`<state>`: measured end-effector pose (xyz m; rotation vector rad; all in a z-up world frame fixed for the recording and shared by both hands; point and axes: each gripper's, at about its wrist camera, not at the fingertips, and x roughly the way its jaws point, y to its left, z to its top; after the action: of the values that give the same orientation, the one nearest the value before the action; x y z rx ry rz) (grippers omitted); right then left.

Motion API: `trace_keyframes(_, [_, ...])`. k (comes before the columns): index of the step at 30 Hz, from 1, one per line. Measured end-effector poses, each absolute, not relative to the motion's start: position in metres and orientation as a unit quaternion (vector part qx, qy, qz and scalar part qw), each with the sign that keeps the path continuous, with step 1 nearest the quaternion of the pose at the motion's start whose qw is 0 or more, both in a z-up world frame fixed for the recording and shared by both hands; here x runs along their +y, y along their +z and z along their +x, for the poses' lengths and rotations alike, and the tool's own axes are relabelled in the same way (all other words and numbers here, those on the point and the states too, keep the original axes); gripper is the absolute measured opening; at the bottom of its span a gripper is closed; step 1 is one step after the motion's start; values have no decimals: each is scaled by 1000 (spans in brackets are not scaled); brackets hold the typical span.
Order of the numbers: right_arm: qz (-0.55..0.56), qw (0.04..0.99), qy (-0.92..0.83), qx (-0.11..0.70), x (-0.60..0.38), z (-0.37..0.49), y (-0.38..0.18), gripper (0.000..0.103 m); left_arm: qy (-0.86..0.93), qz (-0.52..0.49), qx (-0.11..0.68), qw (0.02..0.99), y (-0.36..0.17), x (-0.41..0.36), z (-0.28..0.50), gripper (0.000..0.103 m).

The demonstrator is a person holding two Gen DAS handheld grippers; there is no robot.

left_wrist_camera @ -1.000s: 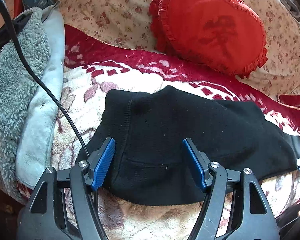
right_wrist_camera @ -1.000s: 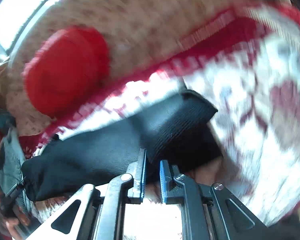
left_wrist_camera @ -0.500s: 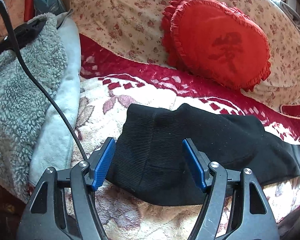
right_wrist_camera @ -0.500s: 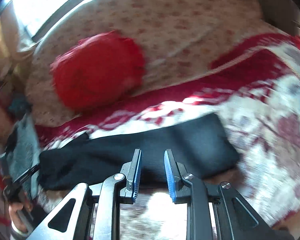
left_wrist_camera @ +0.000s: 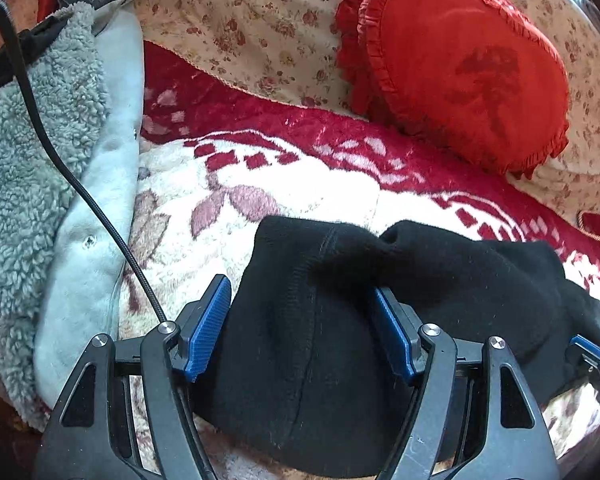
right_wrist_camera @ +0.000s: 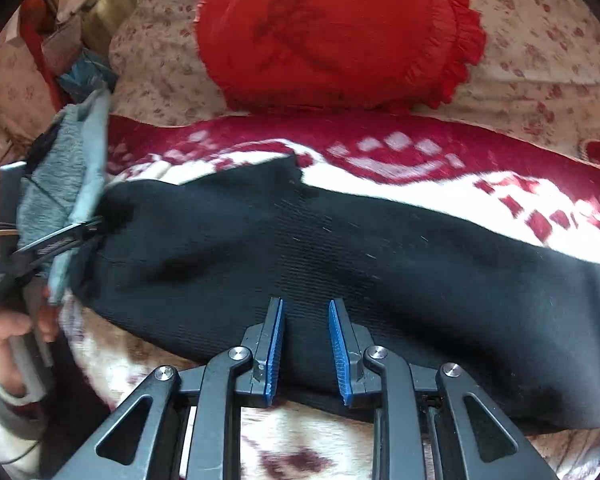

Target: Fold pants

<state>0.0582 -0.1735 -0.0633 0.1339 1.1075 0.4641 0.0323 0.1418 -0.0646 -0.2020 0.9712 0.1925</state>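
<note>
Black pants (right_wrist_camera: 300, 240) lie in one long strip just in front of the red pillow (right_wrist_camera: 332, 32), already folded lengthwise; crosswise folds remain. Your left gripper (left_wrist_camera: 300, 332) gapes wide over the strip's end; your right gripper (right_wrist_camera: 306, 344), narrowly parted, holds nothing.

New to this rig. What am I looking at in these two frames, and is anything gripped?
There is no robot arm. A person carries two handheld grippers, each with a fisheye camera looking forward along its two blue-padded fingers.

One picture is from the left gripper, the other from the right gripper. Both look at black pants lying on a red-and-cream blanket.

Behind them sits a red heart-shaped pillow. A grey fleece garment lies at the left.

Nothing is gripped. The left fingers are spread wide, the right ones narrowly apart, both open above the cloth. The right view also catches the person's left hand on its gripper handle.
</note>
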Motion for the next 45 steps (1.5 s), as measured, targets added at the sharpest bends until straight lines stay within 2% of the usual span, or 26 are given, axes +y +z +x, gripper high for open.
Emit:
trace_keyframes(9, [39,825,299,478,-104,81,-36,22,111,-81,451,882,-48,144,25,71])
trace_keyframes(14, [6,815,335,472,-54,103,-34,29,123,-78,450,881,-46,152,23,71])
trace_keyframes(16, [1,809,349,473,-36,113,-34,36,128,-80,449,881,-46,156,21,71])
trace_keyframes(27, [-54,788,412,455,23,129,-21,40,178,-123,431,876,-38,199,8,71])
trace_keyframes(29, [-75,781,427,449,38,128,-19,42,188,-121,430,875,-37,204,6,71])
trace_keyframes(31, [-106,766,442,455,56,129,-24,49,194,-120,428,874,-36,208,4,71])
trace_keyframes(33, [-141,740,447,483,74,134,-41,49,196,-124,425,875,-35,211,3,71])
trace_keyframes(35, [-154,732,445,492,80,135,-53,45,197,-126,426,874,-36,214,3,71])
trace_keyframes(37, [-136,747,450,470,75,132,-48,17,200,-129,424,874,-37,217,2,71])
trace_keyframes(39, [-119,771,445,440,69,133,-29,9,203,-138,421,873,-38,221,2,71])
trace_keyframes(40, [-104,782,447,423,64,134,-20,1,204,-143,421,872,-39,221,2,71])
trace_keyframes(42, [-84,798,445,397,60,136,-7,1,203,-149,420,872,-39,222,2,71])
trace_keyframes(45, [-102,792,431,420,72,142,-22,1,198,-141,422,873,-37,217,1,71])
